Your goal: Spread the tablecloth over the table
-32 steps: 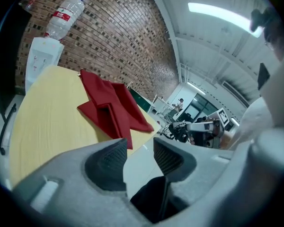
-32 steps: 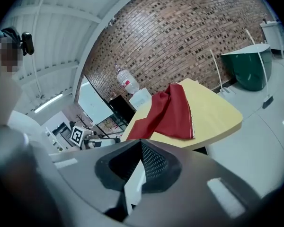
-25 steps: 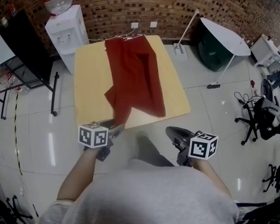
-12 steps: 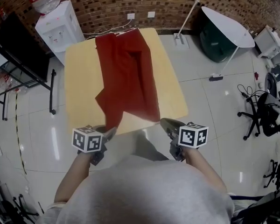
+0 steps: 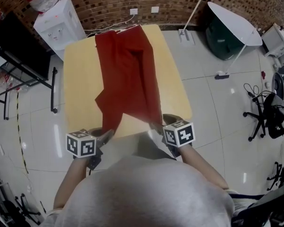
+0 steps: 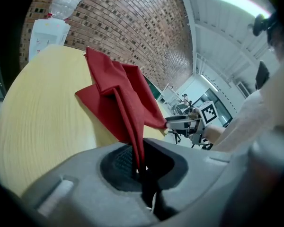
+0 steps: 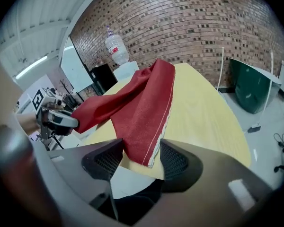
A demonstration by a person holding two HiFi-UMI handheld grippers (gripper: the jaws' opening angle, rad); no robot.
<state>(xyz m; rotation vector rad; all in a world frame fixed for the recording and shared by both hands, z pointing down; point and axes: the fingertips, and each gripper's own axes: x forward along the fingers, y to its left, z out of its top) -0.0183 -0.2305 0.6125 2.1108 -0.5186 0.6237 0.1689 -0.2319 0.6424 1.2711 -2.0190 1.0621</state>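
Observation:
A red tablecloth [image 5: 128,70] lies bunched in a long strip down the middle of the yellow table [image 5: 80,79]. At the near edge, my left gripper [image 5: 105,134] is shut on the cloth's near left corner, and the fabric [image 6: 118,93] runs down into its closed jaws [image 6: 138,167]. My right gripper [image 5: 157,125] is at the near right corner. Its jaws have just been opening and stand open [image 7: 142,157]. The hemmed cloth corner [image 7: 146,108] hangs between them, and the pads do not press on it.
A water dispenser [image 5: 54,25] stands behind the table's far left corner, with a black board [image 5: 19,46] to the left. A white round table [image 5: 234,20] and office chairs [image 5: 270,112] are to the right. A brick wall runs along the back.
My right gripper has moved forward and left, from beside my body to the cloth's near right corner at the table edge. The left gripper has kept its place at the left corner.

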